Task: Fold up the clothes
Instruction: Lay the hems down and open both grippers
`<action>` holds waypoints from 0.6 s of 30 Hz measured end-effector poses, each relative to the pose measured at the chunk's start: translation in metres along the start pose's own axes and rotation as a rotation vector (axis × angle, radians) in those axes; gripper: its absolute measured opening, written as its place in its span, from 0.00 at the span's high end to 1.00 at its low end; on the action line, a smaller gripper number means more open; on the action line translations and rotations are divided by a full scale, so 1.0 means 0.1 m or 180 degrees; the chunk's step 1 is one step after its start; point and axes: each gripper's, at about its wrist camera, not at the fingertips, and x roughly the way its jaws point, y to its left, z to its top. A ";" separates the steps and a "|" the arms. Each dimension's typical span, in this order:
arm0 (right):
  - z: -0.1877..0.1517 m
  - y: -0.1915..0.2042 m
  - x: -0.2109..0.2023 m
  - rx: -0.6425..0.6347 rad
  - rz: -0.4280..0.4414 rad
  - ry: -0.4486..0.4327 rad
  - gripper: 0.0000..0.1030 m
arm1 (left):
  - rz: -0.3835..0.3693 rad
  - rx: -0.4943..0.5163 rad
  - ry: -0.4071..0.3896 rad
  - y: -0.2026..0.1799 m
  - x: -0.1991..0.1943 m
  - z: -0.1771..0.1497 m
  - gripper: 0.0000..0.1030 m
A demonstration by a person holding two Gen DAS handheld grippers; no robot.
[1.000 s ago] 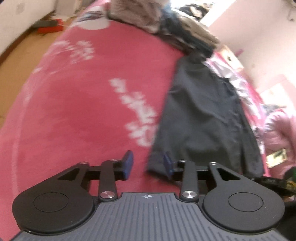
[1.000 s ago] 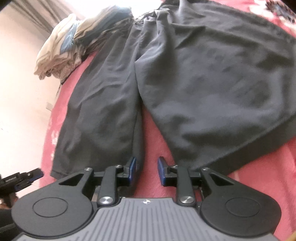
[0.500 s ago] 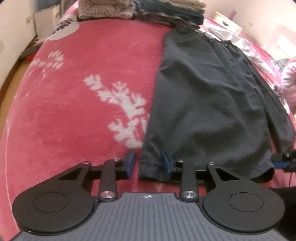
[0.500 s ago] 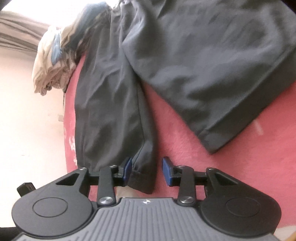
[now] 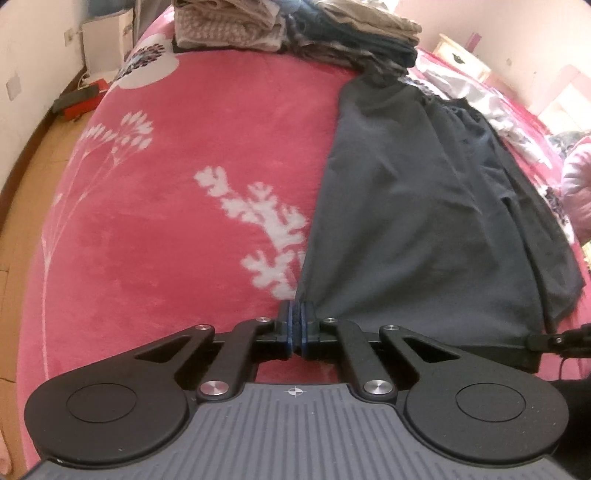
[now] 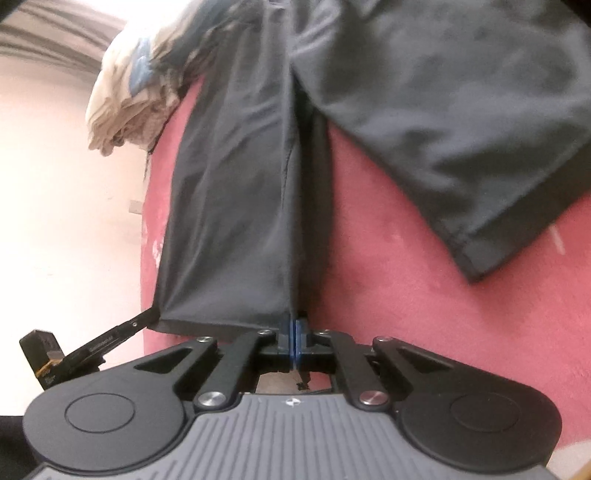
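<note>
Dark grey trousers (image 5: 417,206) lie spread on a red blanket with white plant prints (image 5: 184,206). My left gripper (image 5: 296,325) is shut on the left corner of the nearer leg's hem. In the right wrist view the same leg (image 6: 236,206) runs away from me, and my right gripper (image 6: 293,334) is shut on its right hem corner. The hem stretches taut between the two grippers. The other trouser leg (image 6: 461,122) lies flat to the right. The right gripper's tip (image 5: 554,338) shows at the left wrist view's right edge; the left gripper's tip (image 6: 110,338) shows at the right wrist view's left.
A stack of folded clothes (image 5: 295,29) sits at the far end of the bed, seen as a beige and blue pile (image 6: 140,85) in the right wrist view. Wooden floor (image 5: 29,155) and a white wall lie beyond the left bed edge. Patterned bedding (image 5: 517,122) lies at right.
Both grippers went from open beside the hem to shut on its two corners. The left gripper shifted right onto the left corner; the hem now pulls taut and slightly lifts.
</note>
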 end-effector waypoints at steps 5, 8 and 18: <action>-0.03 -0.04 0.08 -0.0082 -0.0296 0.0055 0.95 | 0.0139 0.0290 0.0157 -0.09 0.17 -0.11 0.94; -0.07 -0.09 0.11 -0.0112 -0.0372 0.0113 0.95 | 0.0167 0.0387 0.0130 -0.11 0.16 -0.13 0.92; -0.11 -0.10 -0.23 -0.0464 -0.0497 0.0103 0.83 | 0.0383 0.0618 0.0279 -0.13 -0.16 -0.13 0.59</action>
